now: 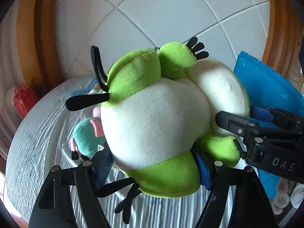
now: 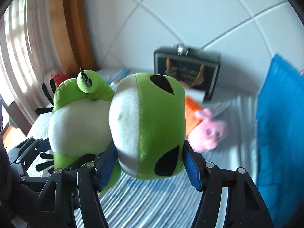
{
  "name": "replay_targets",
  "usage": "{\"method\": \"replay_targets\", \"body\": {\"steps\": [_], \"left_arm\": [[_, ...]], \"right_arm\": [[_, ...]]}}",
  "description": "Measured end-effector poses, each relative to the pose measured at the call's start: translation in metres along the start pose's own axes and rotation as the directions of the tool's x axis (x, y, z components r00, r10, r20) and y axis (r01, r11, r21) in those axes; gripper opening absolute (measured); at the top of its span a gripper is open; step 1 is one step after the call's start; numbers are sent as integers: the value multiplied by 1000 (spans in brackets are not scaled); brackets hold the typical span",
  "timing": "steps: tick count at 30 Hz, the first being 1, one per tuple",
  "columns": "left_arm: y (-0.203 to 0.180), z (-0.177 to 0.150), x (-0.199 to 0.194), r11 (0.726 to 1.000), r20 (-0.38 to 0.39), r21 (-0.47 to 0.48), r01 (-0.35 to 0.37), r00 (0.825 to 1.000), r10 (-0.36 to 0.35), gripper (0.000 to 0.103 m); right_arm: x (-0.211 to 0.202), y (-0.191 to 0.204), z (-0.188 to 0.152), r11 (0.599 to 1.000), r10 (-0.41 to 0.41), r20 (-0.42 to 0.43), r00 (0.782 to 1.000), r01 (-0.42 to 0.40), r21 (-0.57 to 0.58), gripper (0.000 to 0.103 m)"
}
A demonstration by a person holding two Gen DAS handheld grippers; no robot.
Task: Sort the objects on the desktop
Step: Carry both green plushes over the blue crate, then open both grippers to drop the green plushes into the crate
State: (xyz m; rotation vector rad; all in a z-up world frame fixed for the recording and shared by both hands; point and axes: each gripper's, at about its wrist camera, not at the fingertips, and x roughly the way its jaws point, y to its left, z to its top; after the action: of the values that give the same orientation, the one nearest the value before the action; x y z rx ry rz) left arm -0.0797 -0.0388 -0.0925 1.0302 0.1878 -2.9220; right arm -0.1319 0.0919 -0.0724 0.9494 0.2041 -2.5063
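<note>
1. Green and cream plush makes up the frog toy [image 1: 155,117], which is held up off the striped cloth [image 1: 38,136] covering the counter, with both grippers on it.
2. In the left wrist view, the left gripper [image 1: 155,163] has its jaws set wide around the frog's round body, the blue pads [image 1: 203,169] pressing its lower green flanks on either side.
3. From that same view the right gripper [image 1: 245,121] comes in from the right edge, one black finger lying against the cream face of the frog's head.
4. In the right wrist view, the right gripper [image 2: 150,163] has its jaws closed on the frog toy's [image 2: 148,125] head, a blue pad on each side just under the black oval eyes.
5. The left gripper [image 2: 28,155] shows at the lower left of that view, beside the frog's body and its black felt feet.
6. A teal and pink plush [image 1: 87,136] lies on the cloth behind the frog's body, partly hidden by it.
7. A pink plush [image 2: 209,131] with an orange part lies on the cloth [image 2: 152,199] farther back, blurred.
8. A dark box [image 2: 187,72] with an orange handle stands at the back against the white tiled wall [image 2: 171,9].
9. A blue cushion [image 2: 281,117] rises at the right side, and a red object [image 1: 23,98] sits far left.
</note>
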Motion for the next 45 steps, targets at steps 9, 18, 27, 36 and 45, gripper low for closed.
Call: {"method": "replay_targets", "body": {"steps": [9, 18, 27, 36, 45], "left_arm": [[-86, 55, -60, 963, 173, 169, 212, 955, -240, 74], [-221, 66, -85, 850, 129, 319, 419, 870, -477, 74], [-350, 51, -98, 763, 4, 415, 496, 837, -547, 77], [-409, 32, -96, 764, -56, 492, 417, 891, -451, 81], [-403, 30, -100, 805, -33, 449, 387, 908, -418, 82]], "right_arm": [[-131, -50, 17, 971, -233, 179, 956, 218, 101, 64], [-241, -134, -17, 865, -485, 195, 853, 434, 253, 62], [-315, -225, -71, 794, -557, 169, 813, 463, 393, 62], [-319, -295, -108, 741, -596, 61, 801, 519, 427, 65], [-299, -319, -121, 754, -564, 9, 825, 511, 412, 98]]}}
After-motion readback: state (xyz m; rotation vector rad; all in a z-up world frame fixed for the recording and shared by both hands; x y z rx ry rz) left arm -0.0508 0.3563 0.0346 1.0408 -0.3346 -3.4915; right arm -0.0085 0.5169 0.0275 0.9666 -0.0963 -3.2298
